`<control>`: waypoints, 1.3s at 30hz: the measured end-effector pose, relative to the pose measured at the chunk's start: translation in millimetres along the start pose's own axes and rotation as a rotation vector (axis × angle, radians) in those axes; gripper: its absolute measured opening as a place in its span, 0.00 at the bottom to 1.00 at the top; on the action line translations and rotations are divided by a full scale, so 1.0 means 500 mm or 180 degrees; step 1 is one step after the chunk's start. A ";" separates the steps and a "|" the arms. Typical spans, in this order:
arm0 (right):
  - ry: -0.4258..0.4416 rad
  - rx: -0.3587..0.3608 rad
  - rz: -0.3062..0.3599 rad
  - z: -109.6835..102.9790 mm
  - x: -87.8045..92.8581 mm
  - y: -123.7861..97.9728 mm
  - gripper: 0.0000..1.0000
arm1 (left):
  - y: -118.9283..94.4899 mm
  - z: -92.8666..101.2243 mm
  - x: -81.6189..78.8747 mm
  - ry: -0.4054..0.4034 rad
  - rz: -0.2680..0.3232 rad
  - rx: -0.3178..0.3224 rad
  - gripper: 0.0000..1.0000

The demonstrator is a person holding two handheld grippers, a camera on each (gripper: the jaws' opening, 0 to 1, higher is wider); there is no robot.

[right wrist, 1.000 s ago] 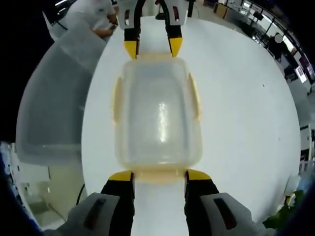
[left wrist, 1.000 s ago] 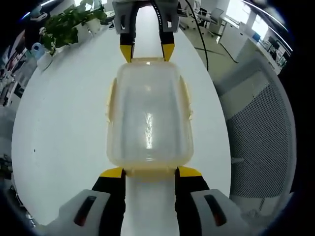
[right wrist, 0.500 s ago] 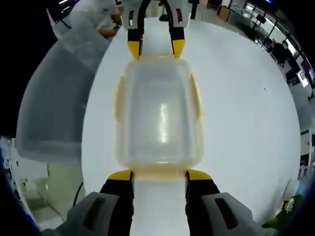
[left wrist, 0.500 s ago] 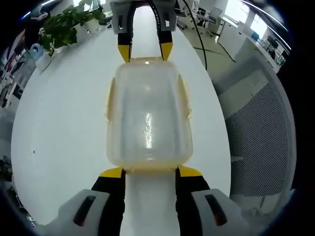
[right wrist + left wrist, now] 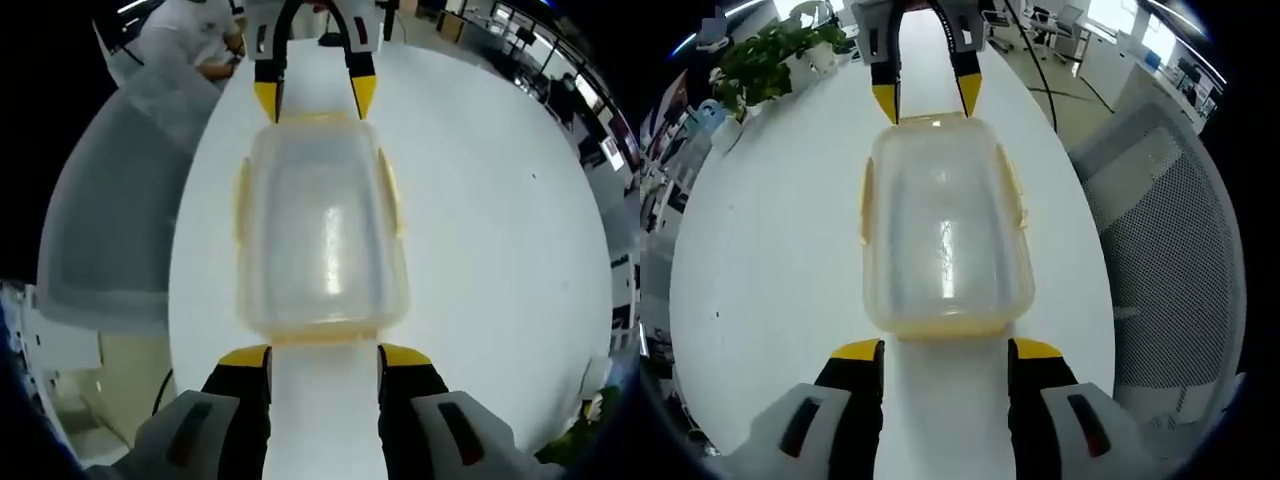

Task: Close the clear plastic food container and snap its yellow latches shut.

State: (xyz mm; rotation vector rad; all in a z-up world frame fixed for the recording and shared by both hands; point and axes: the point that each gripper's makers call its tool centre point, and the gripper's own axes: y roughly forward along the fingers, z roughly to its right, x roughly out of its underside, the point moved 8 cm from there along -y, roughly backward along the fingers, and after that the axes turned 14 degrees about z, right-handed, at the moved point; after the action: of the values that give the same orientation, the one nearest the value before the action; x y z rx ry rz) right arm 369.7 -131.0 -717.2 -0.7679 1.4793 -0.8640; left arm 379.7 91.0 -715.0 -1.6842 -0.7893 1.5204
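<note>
The clear plastic container [image 5: 945,230] lies lengthwise on the white table [image 5: 760,260] with its lid on. Yellow latches [image 5: 866,200] sit along both long sides, and a yellow strip edges each short end. My left gripper [image 5: 946,350] is open, its yellow tips just short of the container's near end. At the far end my right gripper [image 5: 927,98] is open too, its tips at the rim. In the right gripper view the same container [image 5: 322,235] lies between my right gripper [image 5: 324,354] and my left gripper [image 5: 314,98]. Nothing is held in either.
A grey mesh office chair [image 5: 1170,250] stands beside the table's edge; it appears again in the right gripper view, chair [image 5: 110,220]. Potted plants [image 5: 760,55] stand at one end of the table. A person in white [image 5: 195,30] sits beyond the other end.
Both grippers have drawn back a little from the container's short ends, so small gaps now show at the tips. The container has stayed in place.
</note>
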 end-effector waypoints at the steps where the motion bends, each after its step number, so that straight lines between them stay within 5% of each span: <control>1: 0.0020 -0.0009 0.0008 -0.001 0.000 -0.001 0.43 | -0.002 0.000 -0.004 -0.0039 0.0043 -0.0024 0.47; 23: 0.0563 0.0100 0.0175 0.001 -0.011 -0.017 0.40 | -0.022 0.000 -0.002 -0.0795 0.0189 -0.0094 0.47; 37: 0.1345 0.0298 0.0417 0.013 -0.012 -0.023 0.41 | -0.030 -0.005 0.007 -0.2004 0.0337 -0.0222 0.50; 39: 0.1421 0.0307 0.0419 0.015 -0.010 -0.021 0.41 | -0.029 -0.004 0.014 -0.2224 0.0245 -0.0282 0.49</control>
State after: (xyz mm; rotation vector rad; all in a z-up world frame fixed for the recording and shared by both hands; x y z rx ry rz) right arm 377.2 -132.7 -706.0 -0.4134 1.8405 -1.0415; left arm 383.1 104.8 -706.7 -1.2365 -1.1617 2.1929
